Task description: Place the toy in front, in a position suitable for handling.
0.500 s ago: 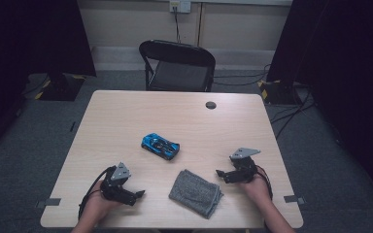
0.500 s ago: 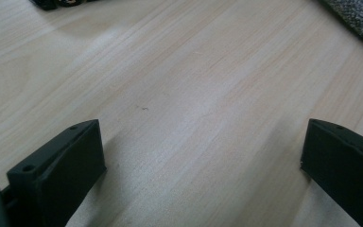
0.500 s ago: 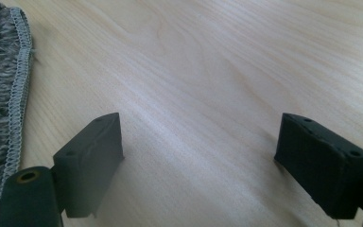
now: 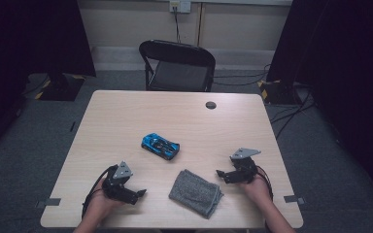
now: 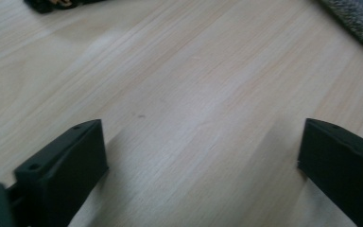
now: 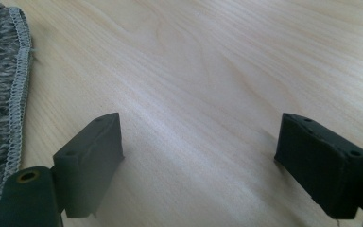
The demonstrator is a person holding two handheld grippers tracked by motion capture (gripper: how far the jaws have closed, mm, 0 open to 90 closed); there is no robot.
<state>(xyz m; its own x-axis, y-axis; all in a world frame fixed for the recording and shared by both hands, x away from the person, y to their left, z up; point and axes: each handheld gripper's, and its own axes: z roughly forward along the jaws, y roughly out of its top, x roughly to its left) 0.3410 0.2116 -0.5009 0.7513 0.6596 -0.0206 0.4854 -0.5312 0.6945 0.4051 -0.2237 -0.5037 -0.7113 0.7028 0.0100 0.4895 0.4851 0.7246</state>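
Observation:
A blue toy car (image 4: 161, 146) sits near the middle of the wooden table (image 4: 126, 116). A folded grey cloth (image 4: 195, 192) lies near the front edge, between my two hands. My left gripper (image 4: 138, 194) rests low at the front left, pointing right toward the cloth, jaws open over bare wood (image 5: 203, 156). The cloth's corner (image 5: 359, 19) shows at the top right of the left gripper view. My right gripper (image 4: 222, 175) rests at the front right, pointing left at the cloth, open with nothing between its jaws (image 6: 201, 151). The cloth's stitched edge (image 6: 0, 85) lies at the left of the right gripper view.
A small black round disc (image 4: 211, 105) is set in the table near its far edge. A black folding chair (image 4: 177, 65) stands behind the table. Dark curtains hang on both sides, and cables lie on the grey floor at the right.

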